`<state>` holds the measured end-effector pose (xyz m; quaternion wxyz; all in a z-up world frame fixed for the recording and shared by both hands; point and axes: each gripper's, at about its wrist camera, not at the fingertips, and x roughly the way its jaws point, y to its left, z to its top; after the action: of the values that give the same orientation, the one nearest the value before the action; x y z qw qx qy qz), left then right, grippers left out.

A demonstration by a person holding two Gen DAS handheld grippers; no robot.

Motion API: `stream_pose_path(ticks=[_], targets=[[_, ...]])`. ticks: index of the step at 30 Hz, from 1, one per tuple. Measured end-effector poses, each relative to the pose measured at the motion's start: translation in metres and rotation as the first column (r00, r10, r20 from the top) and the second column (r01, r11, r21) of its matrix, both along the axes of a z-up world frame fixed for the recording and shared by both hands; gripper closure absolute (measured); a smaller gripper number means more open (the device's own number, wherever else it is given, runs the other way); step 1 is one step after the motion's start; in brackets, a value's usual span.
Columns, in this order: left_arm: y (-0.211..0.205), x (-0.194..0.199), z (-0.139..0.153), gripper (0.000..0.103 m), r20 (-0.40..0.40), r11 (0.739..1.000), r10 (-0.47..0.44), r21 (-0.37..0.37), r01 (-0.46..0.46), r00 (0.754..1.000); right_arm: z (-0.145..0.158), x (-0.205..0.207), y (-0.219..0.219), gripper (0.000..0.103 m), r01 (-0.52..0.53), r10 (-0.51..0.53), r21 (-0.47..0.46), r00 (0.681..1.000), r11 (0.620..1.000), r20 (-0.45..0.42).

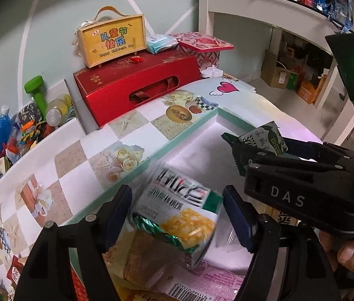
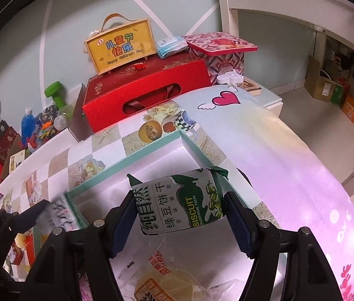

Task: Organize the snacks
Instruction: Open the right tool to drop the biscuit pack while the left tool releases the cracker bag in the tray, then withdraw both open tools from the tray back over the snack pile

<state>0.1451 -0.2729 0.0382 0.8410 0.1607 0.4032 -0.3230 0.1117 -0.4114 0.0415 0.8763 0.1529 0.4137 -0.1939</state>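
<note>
Left wrist view: the left gripper [image 1: 177,215] hangs over the open box [image 1: 152,155] with the mint-green rim, its jaws standing apart either side of a walnut-cake packet [image 1: 177,215]; a gap shows between the right pad and the packet, so the packet appears released or not clamped, and it lies blurred and tilted atop other wrapped snacks [image 1: 212,283] in the box. At right the right gripper [image 1: 254,148] carries a green-and-white biscuit packet [image 1: 264,138], with part of a hand [image 1: 352,253] visible below it. Right wrist view: the right gripper [image 2: 179,210] is clamped on the biscuit packet [image 2: 179,200], both pads pressing its ends, holding it above the box interior [image 2: 152,160], where a yellow pastry packet [image 2: 162,283] already lies. The left gripper [image 2: 26,215] enters from the left beside the blurred walnut-cake packet [image 2: 61,213]. Judged progress: several snacks already sit in the box, one is being dropped, and the biscuit packet is not yet placed; the far half of the box floor is bare, so room remains. Background boxes [image 2: 141,95] on the patterned table [image 2: 290,163] play no part.
</note>
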Motion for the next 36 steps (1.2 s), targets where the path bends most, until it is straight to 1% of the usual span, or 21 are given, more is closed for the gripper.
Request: stream_pose_path(ticks=[2,5,9,14,16,17,18,19,21,24,26,30,36], targets=[[0.002,-0.001,0.001,0.027,-0.005,1.000,0.004,-0.007,-0.004,1.000,0.000,0.000,0.000,0.030,-0.003,0.003,-0.003,1.000,1.000,-0.003],[0.006,-0.002,0.006,0.020,-0.015,1.000,0.017,-0.026,-0.017,1.000,0.003,-0.001,0.001,0.028,-0.008,0.008,-0.002,1.000,1.000,0.003],[0.017,-0.005,0.015,0.020,0.008,0.998,0.049,-0.032,-0.049,0.999,0.006,-0.004,0.001,0.027,-0.005,0.005,-0.011,1.000,1.000,0.001],[0.038,-0.002,0.022,0.020,0.007,0.992,0.113,-0.052,-0.112,0.994,0.008,-0.009,0.003,0.027,0.004,-0.004,-0.007,1.000,1.000,0.000],[0.051,0.002,0.022,0.020,0.008,0.984,0.171,-0.059,-0.171,0.985,0.008,-0.011,0.005,0.027,0.003,-0.003,-0.007,1.000,1.000,0.000],[0.058,0.004,0.021,0.018,0.008,0.976,0.206,-0.066,-0.205,0.978,0.009,-0.013,0.007,0.027,0.001,-0.001,-0.007,1.000,1.000,0.002],[0.065,0.007,0.020,0.006,0.010,0.966,0.247,-0.078,-0.246,0.969,0.009,-0.014,0.008,0.023,-0.001,0.001,-0.006,1.000,1.000,0.004],[0.074,0.011,0.019,0.000,0.010,0.953,0.292,-0.092,-0.290,0.956,0.009,-0.015,0.010,0.011,-0.005,0.005,-0.005,1.000,1.000,0.009],[0.086,0.016,0.015,0.000,-0.003,0.932,0.350,-0.097,-0.349,0.937,0.009,-0.016,0.013,0.000,-0.011,0.011,-0.011,1.000,1.000,0.016],[0.099,0.021,0.009,0.000,-0.012,0.911,0.401,-0.095,-0.401,0.916,0.007,-0.015,0.018,0.000,-0.019,0.019,-0.019,1.000,1.000,0.003],[0.104,0.022,0.005,0.000,-0.011,0.902,0.422,-0.095,-0.421,0.907,0.004,-0.014,0.021,0.000,-0.026,0.026,-0.022,1.000,0.999,-0.003],[0.108,0.024,-0.003,0.000,-0.030,0.893,0.440,-0.091,-0.441,0.898,0.000,-0.013,0.025,0.000,-0.036,0.036,-0.030,0.999,0.999,-0.014],[0.113,0.024,-0.009,0.000,-0.046,0.887,0.452,-0.081,-0.455,0.891,-0.001,-0.011,0.031,0.000,-0.047,0.046,-0.050,0.998,0.998,-0.035]])
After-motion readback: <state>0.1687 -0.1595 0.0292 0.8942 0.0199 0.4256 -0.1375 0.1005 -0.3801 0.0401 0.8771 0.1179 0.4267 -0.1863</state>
